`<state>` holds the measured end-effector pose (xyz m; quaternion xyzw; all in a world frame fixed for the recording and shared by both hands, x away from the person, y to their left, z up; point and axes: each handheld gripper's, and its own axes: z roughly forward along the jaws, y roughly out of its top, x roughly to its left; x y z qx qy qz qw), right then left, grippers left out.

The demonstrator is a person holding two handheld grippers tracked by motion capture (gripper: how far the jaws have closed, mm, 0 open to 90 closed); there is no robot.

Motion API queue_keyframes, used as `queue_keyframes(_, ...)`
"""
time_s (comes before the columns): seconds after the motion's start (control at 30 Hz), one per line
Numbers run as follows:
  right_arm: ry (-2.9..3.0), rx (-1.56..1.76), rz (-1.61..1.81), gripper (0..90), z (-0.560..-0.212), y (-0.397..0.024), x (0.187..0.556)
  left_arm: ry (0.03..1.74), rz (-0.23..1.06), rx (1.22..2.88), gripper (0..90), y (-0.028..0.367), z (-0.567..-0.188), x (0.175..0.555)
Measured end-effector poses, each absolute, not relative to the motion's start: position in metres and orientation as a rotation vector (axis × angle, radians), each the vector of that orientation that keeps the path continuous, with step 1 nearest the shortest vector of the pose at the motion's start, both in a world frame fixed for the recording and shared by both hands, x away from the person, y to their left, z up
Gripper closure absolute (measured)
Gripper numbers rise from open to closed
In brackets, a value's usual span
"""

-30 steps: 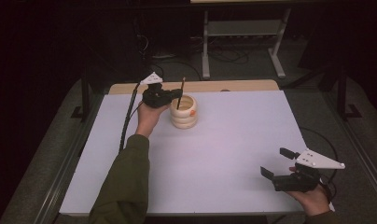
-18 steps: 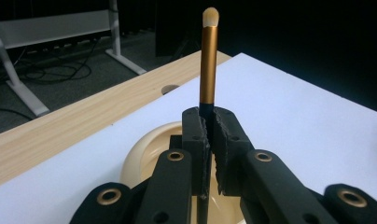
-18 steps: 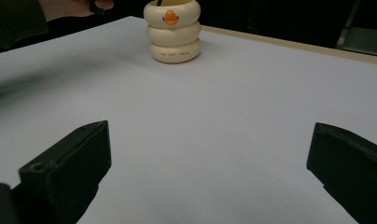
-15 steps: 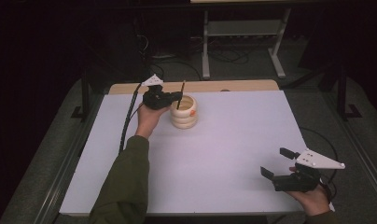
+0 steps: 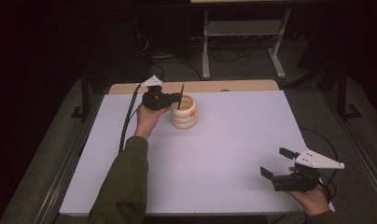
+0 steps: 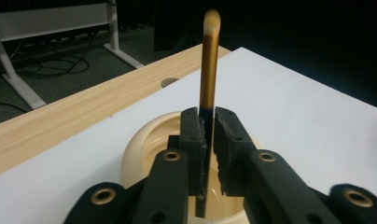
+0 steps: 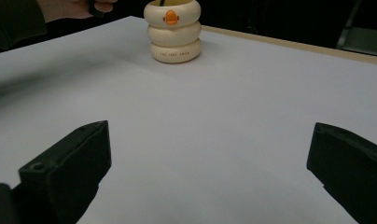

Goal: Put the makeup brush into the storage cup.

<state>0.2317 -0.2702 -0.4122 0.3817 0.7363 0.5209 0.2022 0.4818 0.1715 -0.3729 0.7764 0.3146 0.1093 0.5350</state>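
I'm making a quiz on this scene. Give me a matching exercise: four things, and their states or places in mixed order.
1 left gripper
2 right gripper
3 cream holder
4 slim stick

A jaws wide apart, nothing between
B upright, lower end inside the cup
C three stacked rings, orange mark
D jaws close on a thin stick

Pairs: 1-D, 2-A, 3-C, 4-B

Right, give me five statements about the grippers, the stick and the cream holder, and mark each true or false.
1. The left gripper is clamped on a thin stick. True.
2. The stick lies flat on the table. False: it stands upright over the ringed cream holder.
3. The right gripper holds the holder. False: it is open, far from it.
4. The holder bears an orange mark. True.
5. The holder is tipped over. False: it stands upright.
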Motion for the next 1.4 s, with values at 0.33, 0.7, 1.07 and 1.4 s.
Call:
queue_keyframes(0.33,2.055,1.064,1.455,0.0,-0.412,-0.27,0.232,0.768,0.312,1.865,54.3,0.171,-0.372,0.482)
queue_keyframes(0.7,2.055,1.063,1.451,0.0,-0.412,-0.269,0.232,0.764,0.337,1.874,22.1,0.175,-0.364,0.477)
queue_keyframes(1.07,2.057,1.061,1.45,0.0,-0.412,-0.268,0.233,0.762,0.318,1.919,1.1,0.182,-0.353,0.467)
queue_keyframes(1.4,2.059,1.06,1.447,0.0,-0.412,-0.266,0.233,0.764,0.321,1.962,1.2,0.188,-0.344,0.455)
